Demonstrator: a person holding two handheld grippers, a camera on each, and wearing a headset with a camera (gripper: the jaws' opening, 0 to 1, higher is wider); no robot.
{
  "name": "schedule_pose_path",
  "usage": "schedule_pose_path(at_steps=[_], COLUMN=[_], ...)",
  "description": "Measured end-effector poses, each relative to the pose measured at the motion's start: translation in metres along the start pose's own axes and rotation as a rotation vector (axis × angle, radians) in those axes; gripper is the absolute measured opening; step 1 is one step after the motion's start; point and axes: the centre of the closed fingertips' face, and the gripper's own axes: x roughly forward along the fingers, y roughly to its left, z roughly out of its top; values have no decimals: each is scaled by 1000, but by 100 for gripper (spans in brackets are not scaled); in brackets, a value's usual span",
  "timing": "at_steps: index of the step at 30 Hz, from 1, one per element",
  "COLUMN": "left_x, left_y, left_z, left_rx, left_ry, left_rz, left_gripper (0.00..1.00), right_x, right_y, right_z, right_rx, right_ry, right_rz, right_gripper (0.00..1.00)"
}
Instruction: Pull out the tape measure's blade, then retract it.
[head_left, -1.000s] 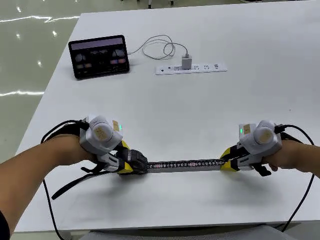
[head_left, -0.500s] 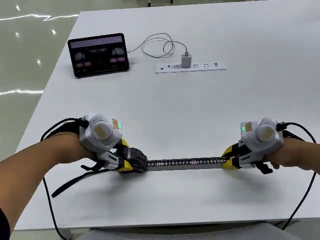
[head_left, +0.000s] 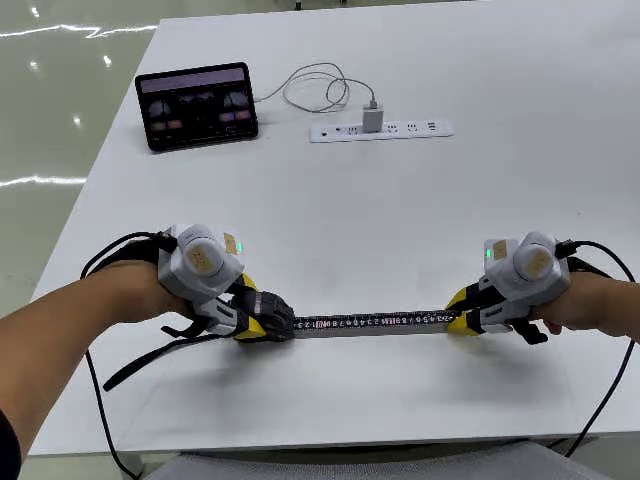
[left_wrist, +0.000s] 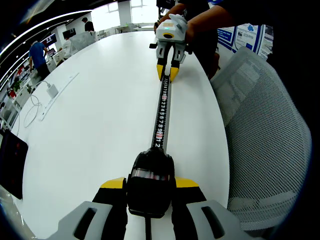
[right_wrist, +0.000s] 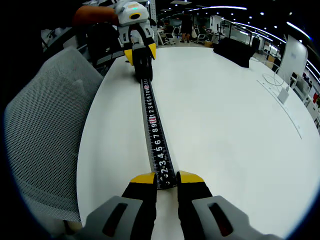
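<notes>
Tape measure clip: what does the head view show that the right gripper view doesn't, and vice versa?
Head view: a black tablet with lit screen on the white table. Right gripper view: an office room with ceiling lights. Both: the left gripper shut on the black tape measure case, the right gripper shut on the end of the dark numbered blade, a white power strip.

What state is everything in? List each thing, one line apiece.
left tongs: shut on the tape measure case.
right tongs: shut on the tip of the blade.
tape measure case: resting on the table.
blade: pulled out, stretched straight between the tongs.
tablet: propped up, screen lit.
charger: plugged into the power strip.
</notes>
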Motion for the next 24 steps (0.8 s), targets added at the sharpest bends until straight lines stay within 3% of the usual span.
schedule_pose_path(at_steps=[24], left_x=[0], left_y=[0], left_z=[0], left_rx=[10], left_ry=[-2], left_rz=[4], left_gripper=[30], right_x=[-3], right_y=[0], right_z=[-4], right_rx=[13], right_ry=[10], right_rz=[3], right_gripper=[10])
